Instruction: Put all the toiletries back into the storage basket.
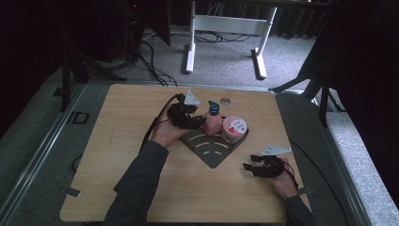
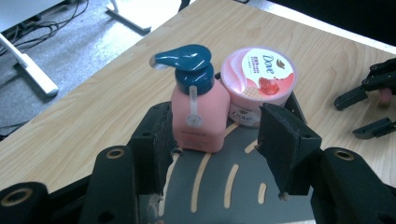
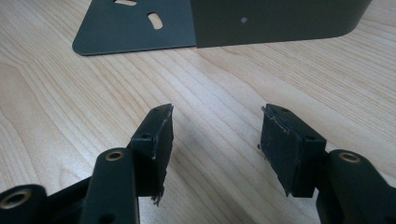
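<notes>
A pink pump bottle (image 1: 212, 123) (image 2: 198, 116) with a dark teal pump head stands upright on a dark grey slotted plate (image 1: 211, 149) (image 2: 233, 186) near the table's middle. Beside it on the plate sits a round pink Dove jar (image 1: 234, 127) (image 2: 259, 77). My left gripper (image 1: 198, 121) (image 2: 219, 140) is open, level with the bottle's base. The bottle stands just ahead of its jaws, close to the left one, and the pads do not press on it. My right gripper (image 1: 251, 167) (image 3: 215, 140) rests open over bare wood near the plate's corner (image 3: 140, 28), with nothing between its jaws.
The wooden table (image 1: 141, 197) has a small round hole (image 1: 225, 100) near its far edge. Beyond it stand a white desk frame (image 1: 226, 28) and cables on grey carpet. My right gripper's jaws (image 2: 369, 107) appear far off in the left gripper view.
</notes>
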A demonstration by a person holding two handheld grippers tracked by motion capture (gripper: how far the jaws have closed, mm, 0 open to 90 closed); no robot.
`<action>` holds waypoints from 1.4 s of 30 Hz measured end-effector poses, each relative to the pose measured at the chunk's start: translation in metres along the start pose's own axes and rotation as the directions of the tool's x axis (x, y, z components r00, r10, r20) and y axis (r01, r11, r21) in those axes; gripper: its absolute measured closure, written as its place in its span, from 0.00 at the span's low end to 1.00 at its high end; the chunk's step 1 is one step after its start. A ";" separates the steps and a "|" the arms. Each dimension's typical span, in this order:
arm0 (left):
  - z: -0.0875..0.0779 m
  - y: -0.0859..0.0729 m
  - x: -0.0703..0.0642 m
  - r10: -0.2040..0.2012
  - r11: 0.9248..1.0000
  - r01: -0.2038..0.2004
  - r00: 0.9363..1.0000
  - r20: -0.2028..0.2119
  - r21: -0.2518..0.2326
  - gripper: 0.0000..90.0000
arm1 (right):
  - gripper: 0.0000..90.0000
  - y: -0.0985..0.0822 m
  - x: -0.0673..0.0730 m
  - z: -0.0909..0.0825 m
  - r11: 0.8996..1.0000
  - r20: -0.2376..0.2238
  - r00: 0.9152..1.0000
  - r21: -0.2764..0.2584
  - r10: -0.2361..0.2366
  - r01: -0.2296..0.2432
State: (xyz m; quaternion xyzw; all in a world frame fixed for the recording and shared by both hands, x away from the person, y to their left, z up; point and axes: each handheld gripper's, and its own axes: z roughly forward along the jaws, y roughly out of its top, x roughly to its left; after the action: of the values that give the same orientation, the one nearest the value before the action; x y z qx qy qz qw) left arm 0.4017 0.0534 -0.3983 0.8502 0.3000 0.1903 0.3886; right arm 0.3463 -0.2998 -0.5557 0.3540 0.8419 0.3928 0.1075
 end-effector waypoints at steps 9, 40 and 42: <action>-0.009 -0.006 0.010 -0.028 0.999 0.028 1.000 -0.001 0.027 0.51 | 0.48 0.000 0.000 0.000 1.000 0.001 1.000 -0.001 -0.001 0.001; -0.022 -0.023 0.032 -0.025 0.988 0.030 0.999 -0.036 0.150 0.48 | 0.48 0.000 0.000 0.000 1.000 -0.005 1.000 -0.002 0.000 0.000; -0.021 -0.024 0.032 -0.023 0.987 0.029 0.999 -0.035 0.161 0.48 | 0.48 0.000 0.000 0.000 1.000 -0.004 1.000 -0.002 -0.001 0.001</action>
State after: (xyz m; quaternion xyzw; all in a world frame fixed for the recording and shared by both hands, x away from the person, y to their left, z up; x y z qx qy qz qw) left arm 0.4051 0.0987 -0.4005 0.8716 0.3318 0.1746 0.3158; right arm 0.3462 -0.3002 -0.5560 0.3529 0.8418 0.3944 0.1063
